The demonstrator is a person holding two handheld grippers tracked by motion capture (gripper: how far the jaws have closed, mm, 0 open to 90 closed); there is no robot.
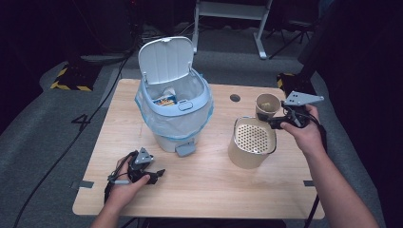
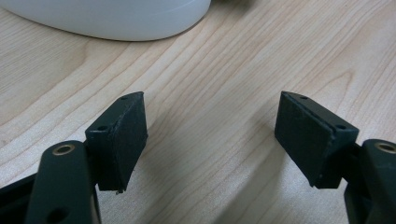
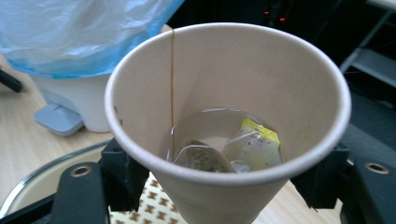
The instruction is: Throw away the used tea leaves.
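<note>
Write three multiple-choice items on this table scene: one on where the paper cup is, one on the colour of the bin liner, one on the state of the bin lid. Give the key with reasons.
1. Where is the paper cup?
A. Lying on the floor
B. Held in the right tool, by the beige strainer pot
C. Inside the bin

2. What colour is the bin liner?
A. Light blue
B. Black
C. Red

3. How is the bin lid?
A. Shut
B. Taken off and on the table
C. Raised open

Key: B, the right tool's jaws press the cup's sides; A, pale blue plastic drapes over the rim; C, the lid stands upright behind the opening.
</note>
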